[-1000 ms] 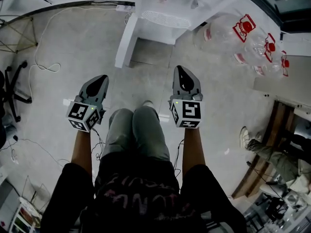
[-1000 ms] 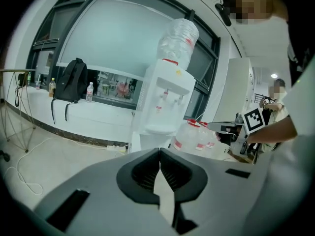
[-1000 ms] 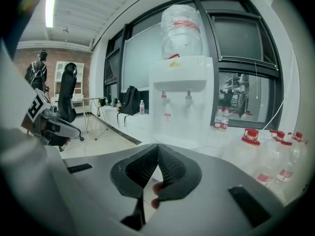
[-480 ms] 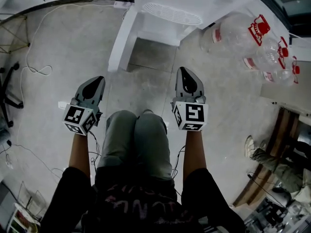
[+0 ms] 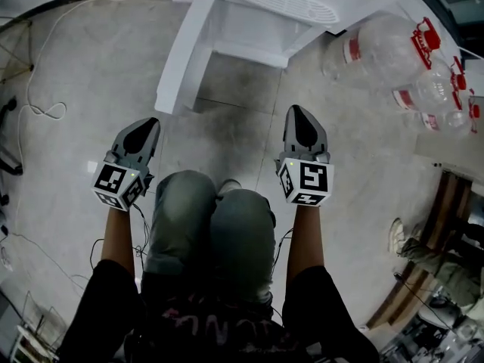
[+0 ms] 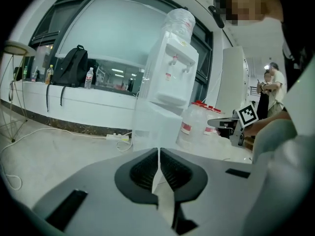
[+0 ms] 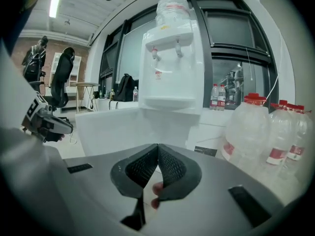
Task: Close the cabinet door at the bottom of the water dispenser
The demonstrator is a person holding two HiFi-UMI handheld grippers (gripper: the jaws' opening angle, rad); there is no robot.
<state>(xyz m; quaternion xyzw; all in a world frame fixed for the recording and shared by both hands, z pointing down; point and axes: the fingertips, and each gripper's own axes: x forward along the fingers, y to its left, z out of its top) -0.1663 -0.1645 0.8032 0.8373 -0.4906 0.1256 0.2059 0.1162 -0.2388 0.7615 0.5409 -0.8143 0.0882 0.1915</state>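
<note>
Currently the left gripper [image 5: 146, 127] and the right gripper [image 5: 299, 113] are both recorded with jaws pressed together and nothing held (one at each side of the person's knees [image 5: 212, 210]). The cabinet door [image 5: 181, 59] is seen swung open at the base of the water dispenser [image 5: 276, 10], apart from both grippers. A grey floor [image 5: 227, 123] is noted, with water bottles [image 5: 378, 44] at right.

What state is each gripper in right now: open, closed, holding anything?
Left gripper: closed, holding nothing.
Right gripper: closed, holding nothing.
</note>
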